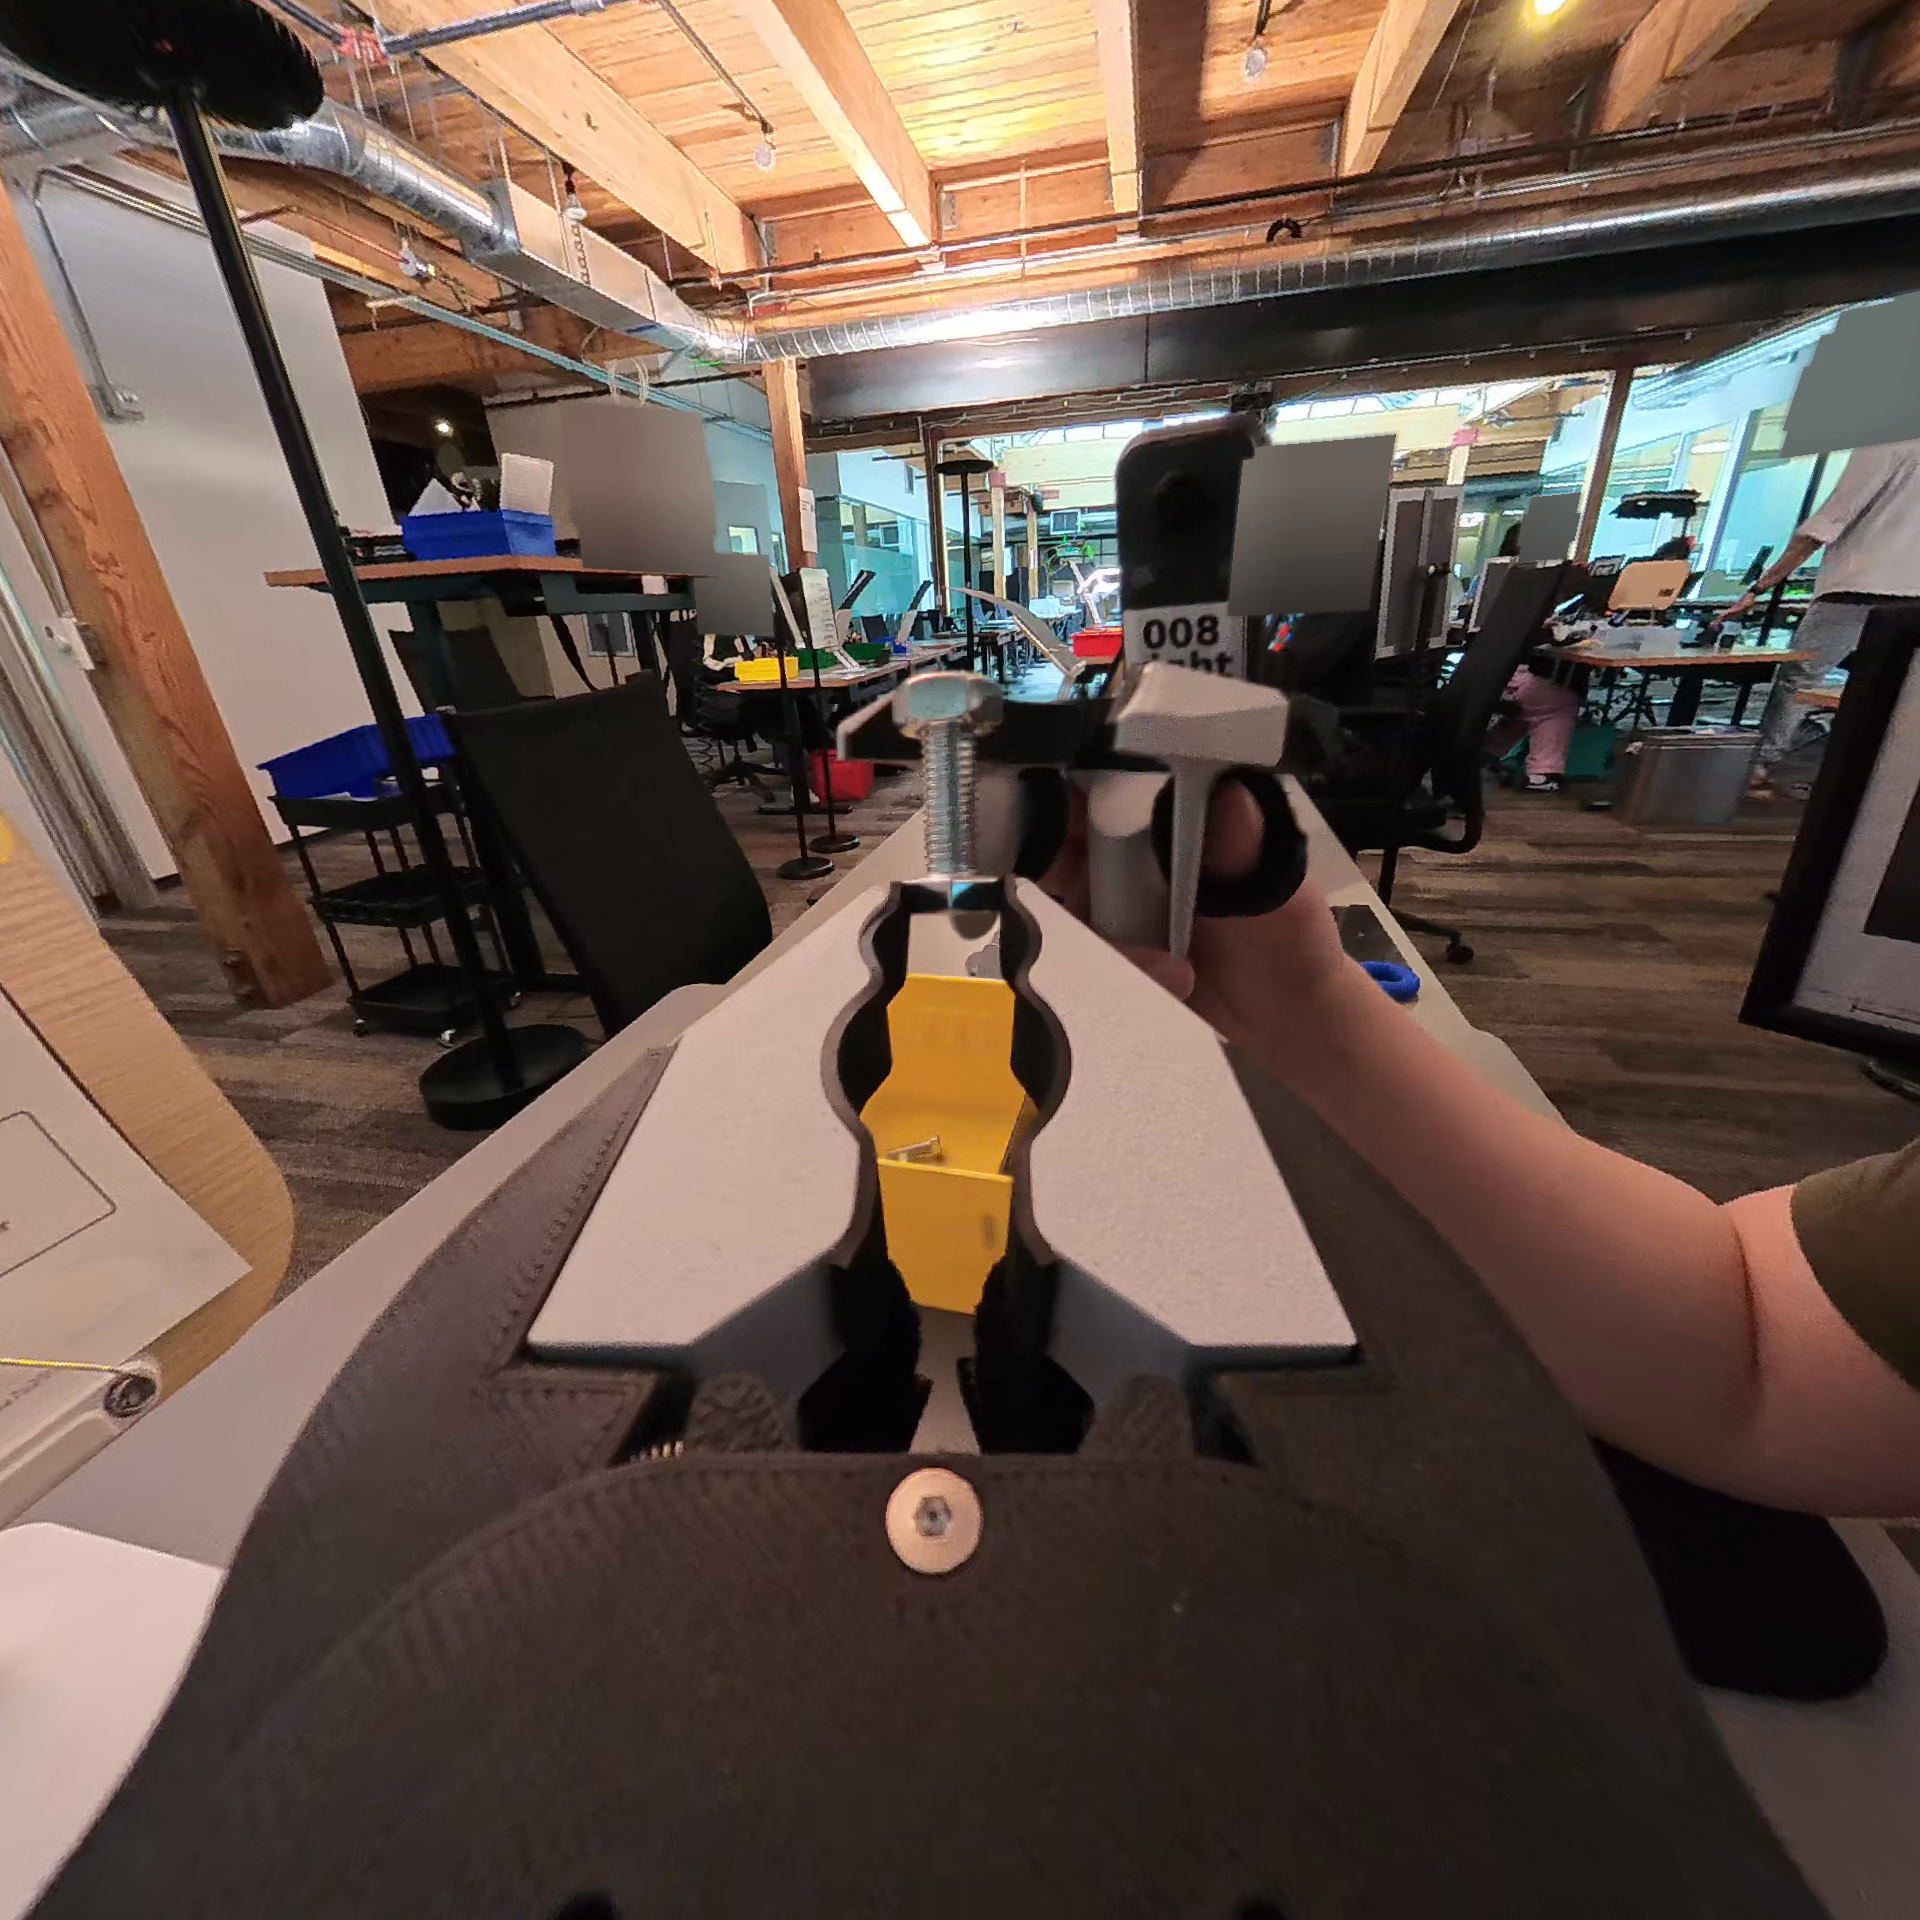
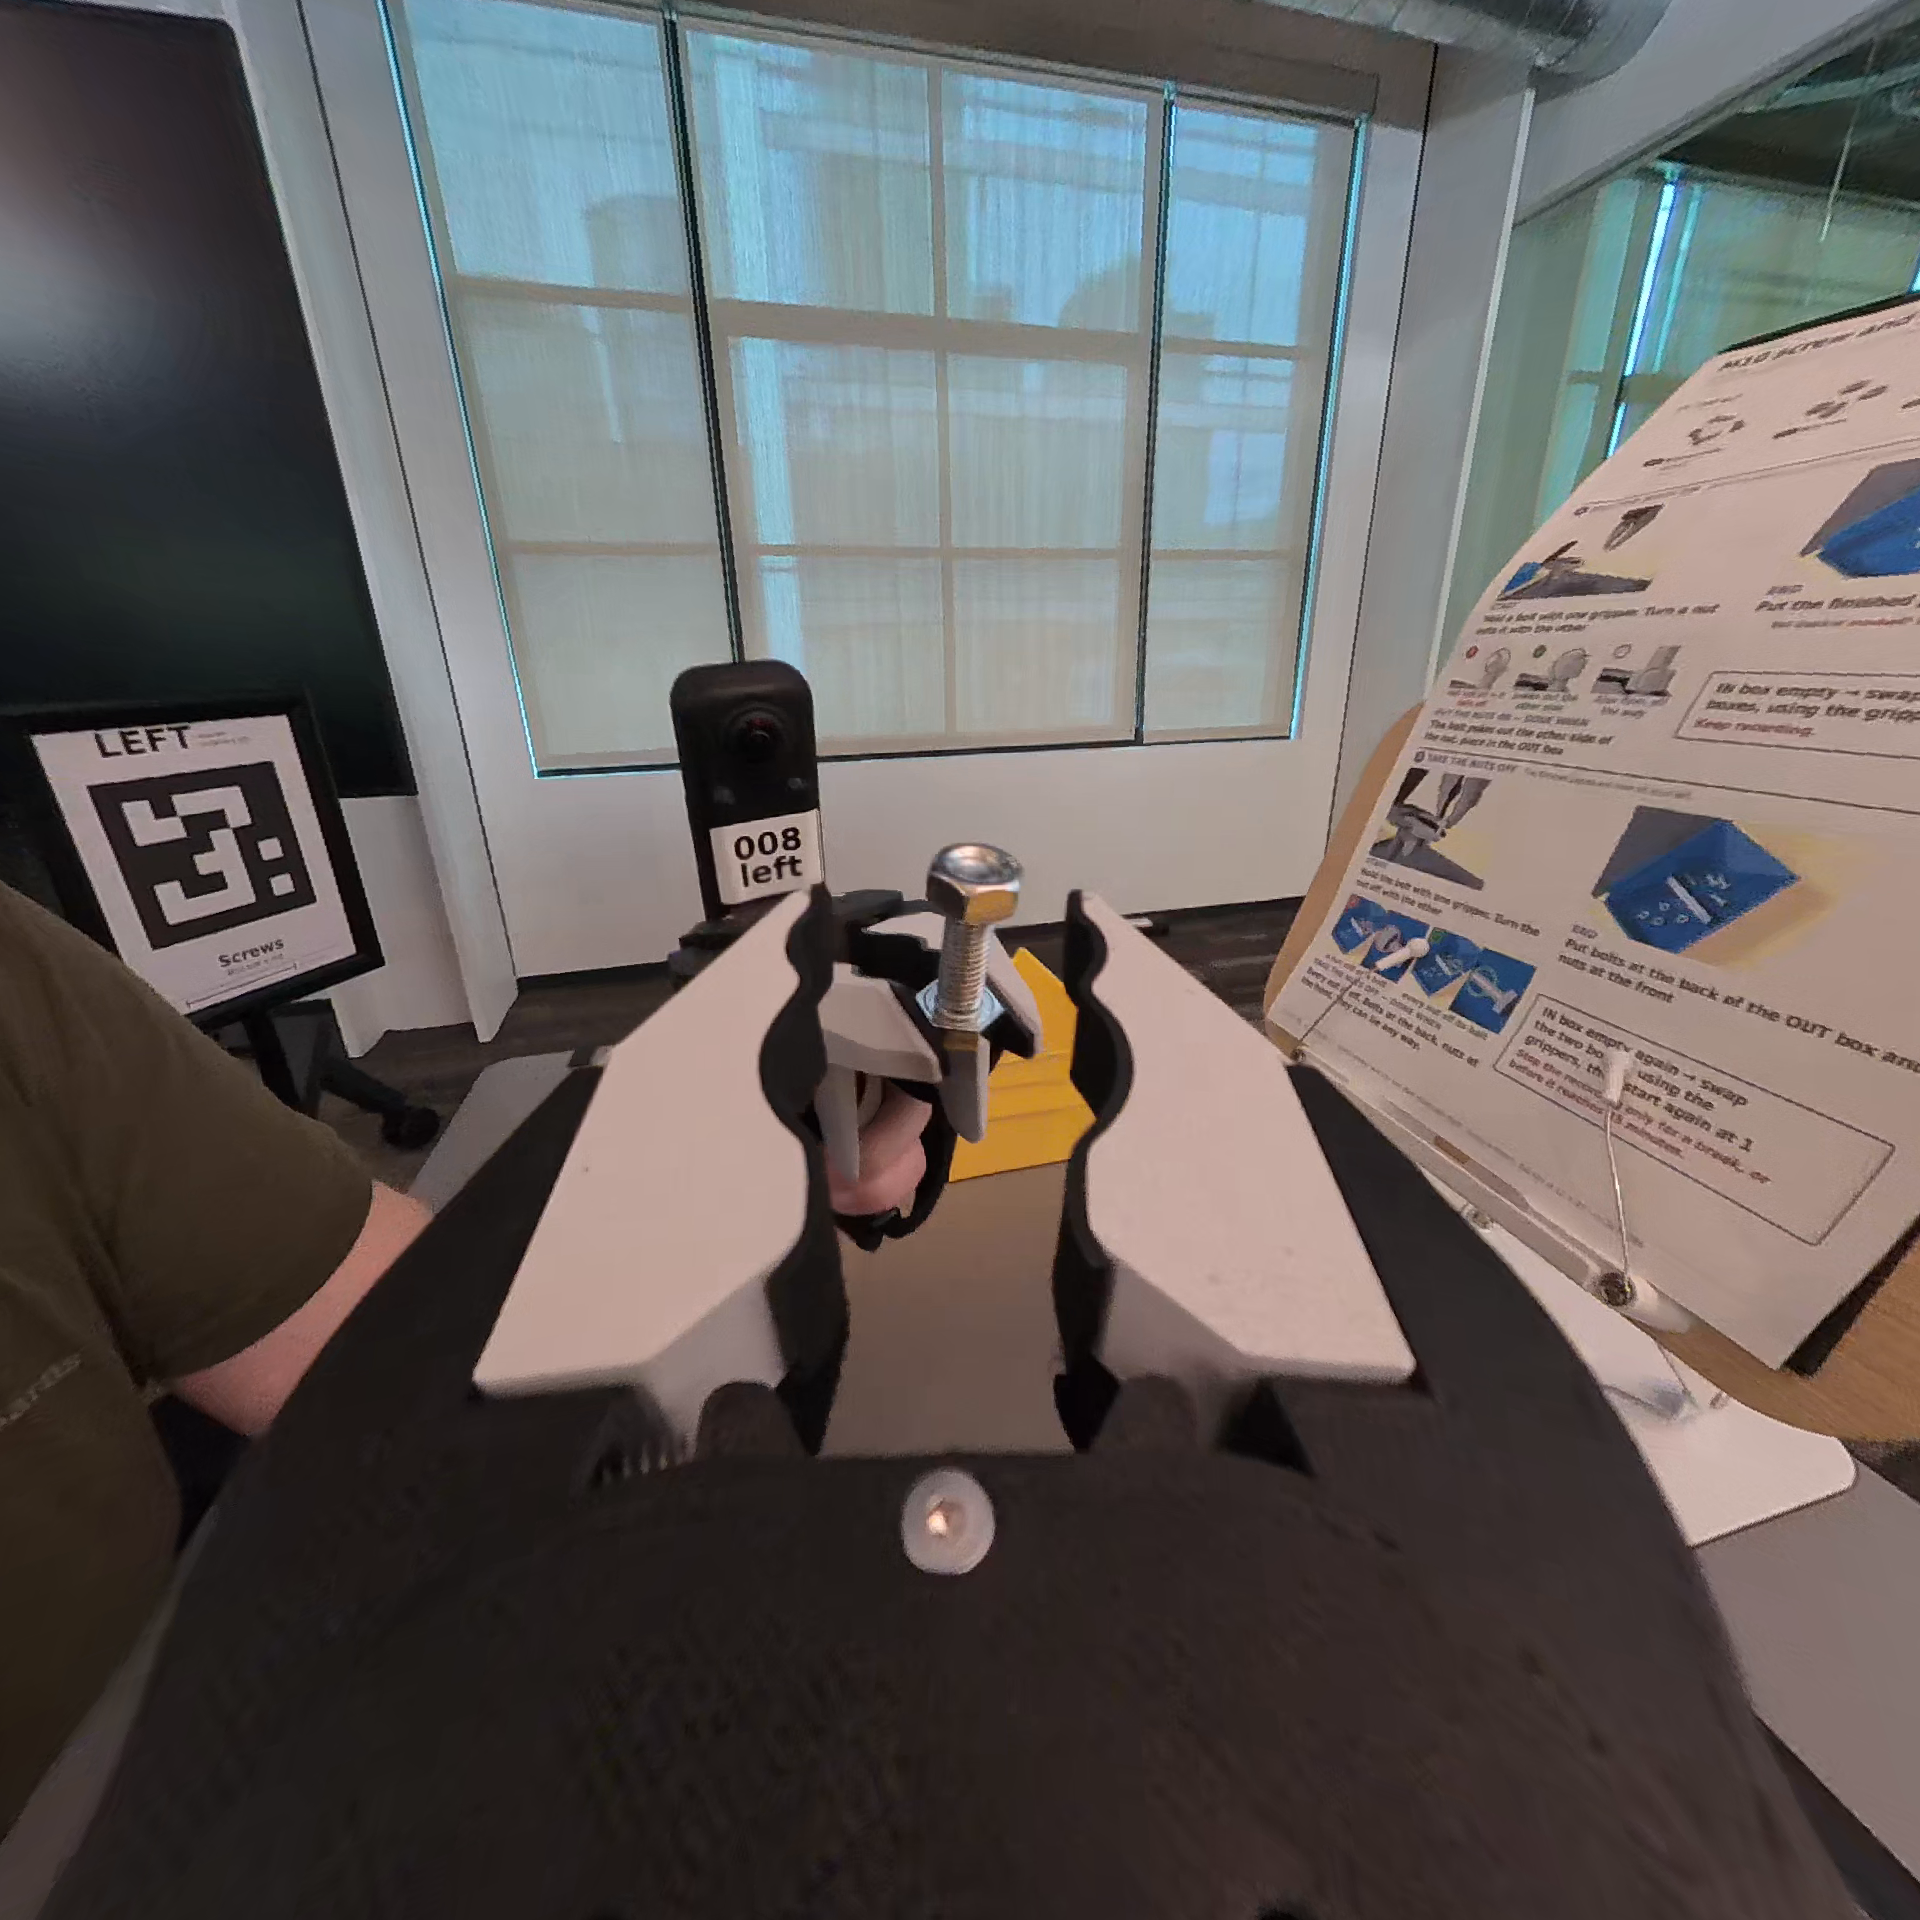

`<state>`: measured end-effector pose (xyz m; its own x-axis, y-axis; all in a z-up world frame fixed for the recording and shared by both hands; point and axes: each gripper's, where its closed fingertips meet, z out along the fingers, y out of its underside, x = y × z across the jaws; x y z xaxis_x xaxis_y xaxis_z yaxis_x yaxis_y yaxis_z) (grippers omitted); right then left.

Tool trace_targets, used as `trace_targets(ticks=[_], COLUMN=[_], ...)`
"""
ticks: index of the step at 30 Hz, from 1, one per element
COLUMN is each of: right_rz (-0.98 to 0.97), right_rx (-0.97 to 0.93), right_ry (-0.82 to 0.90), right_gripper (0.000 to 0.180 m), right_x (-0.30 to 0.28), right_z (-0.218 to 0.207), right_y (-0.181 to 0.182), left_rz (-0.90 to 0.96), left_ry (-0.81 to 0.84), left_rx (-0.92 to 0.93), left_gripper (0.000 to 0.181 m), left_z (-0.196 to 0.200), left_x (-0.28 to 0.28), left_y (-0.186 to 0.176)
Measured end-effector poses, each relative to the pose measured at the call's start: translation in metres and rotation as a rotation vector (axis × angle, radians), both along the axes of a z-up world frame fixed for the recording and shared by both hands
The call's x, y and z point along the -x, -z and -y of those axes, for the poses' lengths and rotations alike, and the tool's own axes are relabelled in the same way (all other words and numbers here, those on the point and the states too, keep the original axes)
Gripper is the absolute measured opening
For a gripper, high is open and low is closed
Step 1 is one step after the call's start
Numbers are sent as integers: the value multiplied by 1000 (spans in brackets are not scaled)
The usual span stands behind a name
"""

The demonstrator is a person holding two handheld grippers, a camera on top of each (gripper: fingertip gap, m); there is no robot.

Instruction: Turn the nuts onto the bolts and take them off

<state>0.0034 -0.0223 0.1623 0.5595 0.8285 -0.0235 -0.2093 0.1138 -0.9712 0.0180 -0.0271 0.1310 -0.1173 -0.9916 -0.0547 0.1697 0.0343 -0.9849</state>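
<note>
Zinc-bright steel is the centre of both views: a hex bolt [image 1: 948, 800] stands upright, head on top, with a nut [image 1: 956, 891] at the very bottom of its thread. The left gripper [image 1: 951, 899] pinches that nut between its fingertips, which probably keeps the nut from spinning while the bolt is turned. So little thread is engaged that the bolt is either just started or nearly free; I cannot tell which.

From the right wrist view, the right gripper [image 2: 945, 914] is spread wide, one finger on each side of the bolt head and touching neither side as far as I can see. That looks like a stance for taking a fresh hold on the head. Closing squarely on the hex flats would matter, since a skewed grip could tip the bolt in the nut. The person's hand [image 1: 1226, 925] grips the handle of that gripper, well above the table [image 1: 582, 1101].

Below the raised pair, near the middle of the grey table, sits a yellow box [image 1: 945, 1049]. Through the gap between the left fingers at least one small spare bolt [image 1: 920, 1148] lies on its floor; most of its inside is hidden. At the table's right edge leans an instruction board [image 2: 1610, 831]. Farther off, blue bins [image 1: 478, 532] rest on another desk, contents unclear.
</note>
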Motion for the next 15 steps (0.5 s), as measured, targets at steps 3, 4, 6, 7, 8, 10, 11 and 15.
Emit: trace_targets(ticks=[3, 4, 6, 7, 8, 10, 11, 15], right_rz=[-32, -41, -45, -42, -38, -26, -25, -71], right_rx=[-18, -18, -36, -42, -47, -72, -83, -104], right_ry=[-3, -6, -19, -14, -12, -25, -57, -393], right_gripper=[37, 36, 23, 20, 19, 15, 14, 15], right_x=[0, -1, 0, 0, 0, 0, 2, 9], right_z=[0, 1, 4, 4, 4, 8, 13, 54], right_y=[-4, -5, -7, -7, -7, -8, -8, -10], left_rz=[6, 6, 8, 10, 10, 1, 1, -16], left_ry=[13, 11, 20, 26, 33, 57, 87, 451], left_rx=[-7, -10, -14, -16, -20, -29, -25, 97], left_gripper=[16, 16, 16, 16, 15, 16, 16, 15], left_z=[1, 1, 2, 4, 5, 10, 14, 54], left_x=[2, 3, 3, 3, 3, 2, 2, 13], left_y=[-2, -2, -3, -3, -4, -3, -3, -6])
